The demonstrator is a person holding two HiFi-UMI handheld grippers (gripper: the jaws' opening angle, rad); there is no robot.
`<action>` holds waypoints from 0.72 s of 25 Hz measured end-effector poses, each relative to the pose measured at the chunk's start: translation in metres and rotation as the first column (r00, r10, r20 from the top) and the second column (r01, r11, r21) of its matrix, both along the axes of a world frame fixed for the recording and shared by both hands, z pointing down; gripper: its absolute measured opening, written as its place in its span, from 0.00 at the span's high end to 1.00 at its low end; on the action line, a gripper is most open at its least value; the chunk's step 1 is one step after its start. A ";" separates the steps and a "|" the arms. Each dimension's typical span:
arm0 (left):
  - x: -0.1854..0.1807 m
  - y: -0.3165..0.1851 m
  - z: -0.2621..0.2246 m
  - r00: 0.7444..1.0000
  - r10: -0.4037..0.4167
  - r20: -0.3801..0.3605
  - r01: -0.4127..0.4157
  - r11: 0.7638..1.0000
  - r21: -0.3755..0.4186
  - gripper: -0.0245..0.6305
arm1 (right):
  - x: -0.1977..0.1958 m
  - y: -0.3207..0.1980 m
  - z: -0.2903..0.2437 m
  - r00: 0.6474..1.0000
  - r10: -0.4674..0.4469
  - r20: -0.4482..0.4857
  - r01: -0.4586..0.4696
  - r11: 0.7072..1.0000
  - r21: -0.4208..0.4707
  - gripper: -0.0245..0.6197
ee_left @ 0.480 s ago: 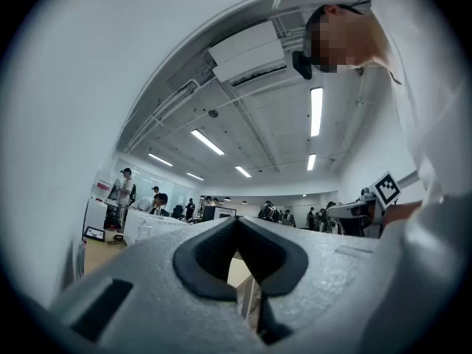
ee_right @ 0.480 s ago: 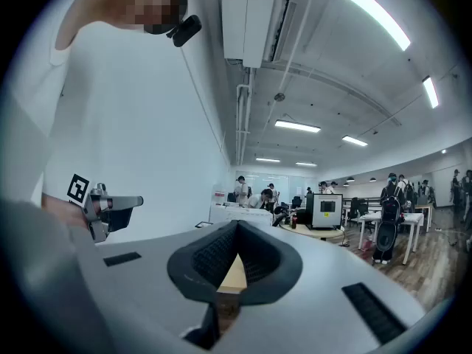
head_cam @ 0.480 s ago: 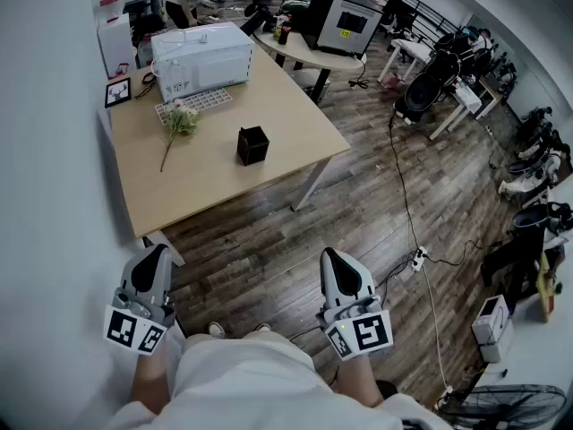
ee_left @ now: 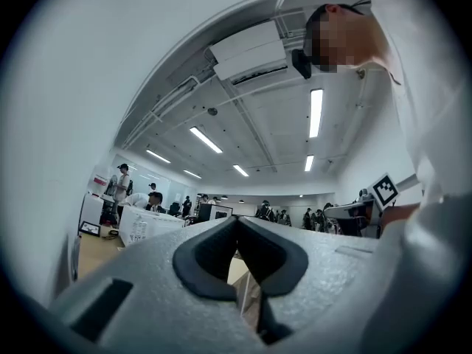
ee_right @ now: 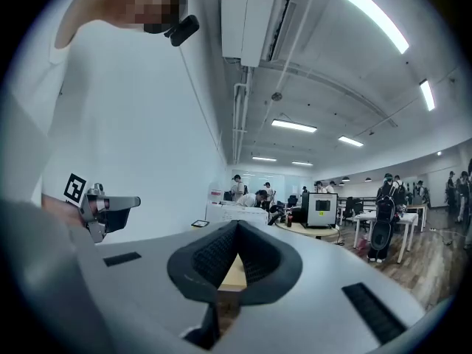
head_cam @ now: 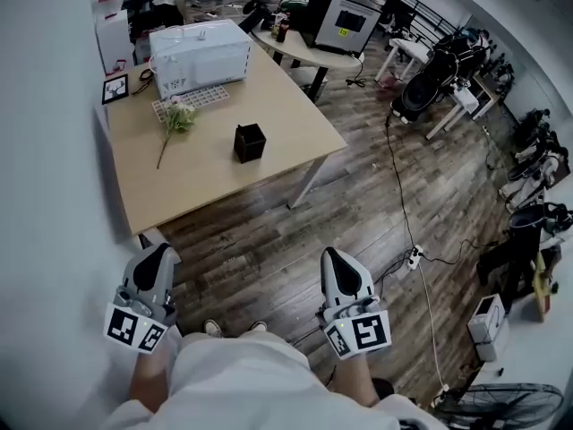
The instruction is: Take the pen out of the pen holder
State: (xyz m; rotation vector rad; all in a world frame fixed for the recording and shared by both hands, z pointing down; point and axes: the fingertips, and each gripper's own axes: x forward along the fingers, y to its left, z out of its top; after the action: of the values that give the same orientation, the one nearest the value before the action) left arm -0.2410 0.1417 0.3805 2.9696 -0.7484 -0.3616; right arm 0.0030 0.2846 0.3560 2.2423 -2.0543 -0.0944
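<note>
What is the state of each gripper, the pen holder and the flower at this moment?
left gripper, shut, empty
right gripper, shut, empty
pen holder, upright on the table, untouched; contents too small to tell
flower, lying flat on the table

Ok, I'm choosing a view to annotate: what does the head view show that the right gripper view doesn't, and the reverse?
Head view only: the black pen holder and a flower.
Right gripper view only: the ceiling lights, the air conditioner, and the right gripper looking along its own jaws, which are together with nothing between them.
Both: the table, the white box, the black machine and the left gripper.
</note>
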 end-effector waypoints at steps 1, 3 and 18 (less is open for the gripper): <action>0.001 0.001 0.001 1.000 0.001 0.003 -0.001 1.000 0.000 0.94 | 0.001 0.001 0.000 1.000 0.001 -0.001 -0.001 1.000 0.000 0.96; 0.002 0.003 0.001 1.000 0.003 0.008 -0.003 1.000 0.001 0.94 | 0.002 0.002 0.000 1.000 0.000 -0.001 0.000 1.000 -0.001 0.96; 0.011 0.011 0.002 1.000 -0.002 0.027 0.002 1.000 0.015 0.94 | 0.006 0.010 0.008 0.997 -0.070 0.041 0.069 0.998 0.006 0.90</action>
State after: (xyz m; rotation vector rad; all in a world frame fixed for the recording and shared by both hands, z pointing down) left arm -0.2301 0.1523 0.3829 2.9934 -0.7544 -0.3291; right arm 0.0088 0.2948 0.3641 2.1942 -2.1558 -0.0585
